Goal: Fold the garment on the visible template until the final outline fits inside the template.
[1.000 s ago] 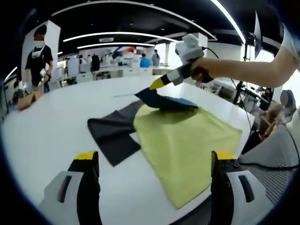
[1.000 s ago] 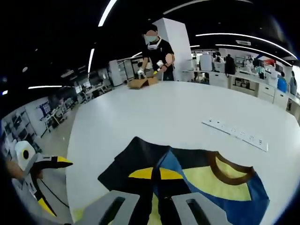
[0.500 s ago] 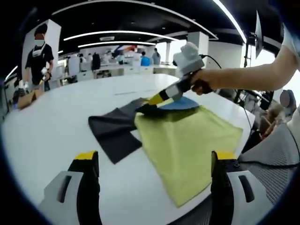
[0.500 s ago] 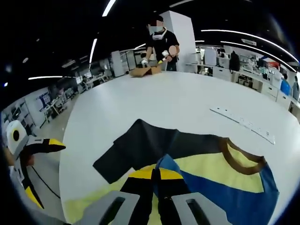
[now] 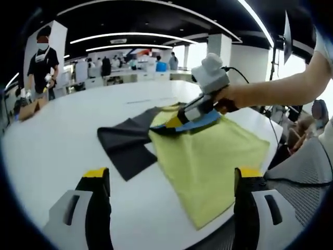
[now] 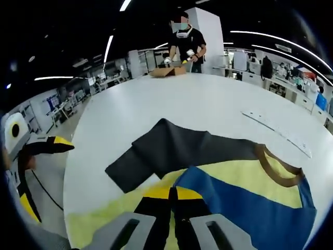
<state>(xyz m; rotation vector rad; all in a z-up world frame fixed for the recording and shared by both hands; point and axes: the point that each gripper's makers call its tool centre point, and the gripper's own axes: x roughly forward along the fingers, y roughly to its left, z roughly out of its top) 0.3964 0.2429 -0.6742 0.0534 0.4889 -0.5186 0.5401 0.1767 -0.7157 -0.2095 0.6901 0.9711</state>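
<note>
on the white worktop (image 5: 52,135) lies a shirt (image 5: 208,151), its yellow-green body spread toward the near edge and a dark grey sleeve (image 5: 125,146) sticking out to one side. in the left tool view the left tool (image 5: 169,179) hangs above the near edge of the worktop with its 2 yellow-tipped jaws wide apart and nothing between them; the shirt lies ahead of it, beyond the jaw tips, not touching them. the right tool (image 5: 174,123) reaches in from the right of that view, held by a person's hand (image 5: 229,99), its tip down at the far part of the shirt, where a blue flap (image 5: 200,121) of the cloth is folded over the yellow. in the right tool view the right tool (image 6: 173,194) has its jaws pressed together, pinching the corner of the blue panel (image 6: 244,203), which lies over the yellow part, with the brown collar (image 6: 273,166) at the right and the grey sleeve (image 6: 156,153) ahead of the jaws. the left tool (image 6: 39,148) shows at the left edge of that view, well apart from the shirt. at the far end of the worktop a person (image 6: 187,41) stands by a cardboard box (image 6: 169,71), and a pale strip (image 6: 276,133) lies on the worktop beyond the collar.
</note>
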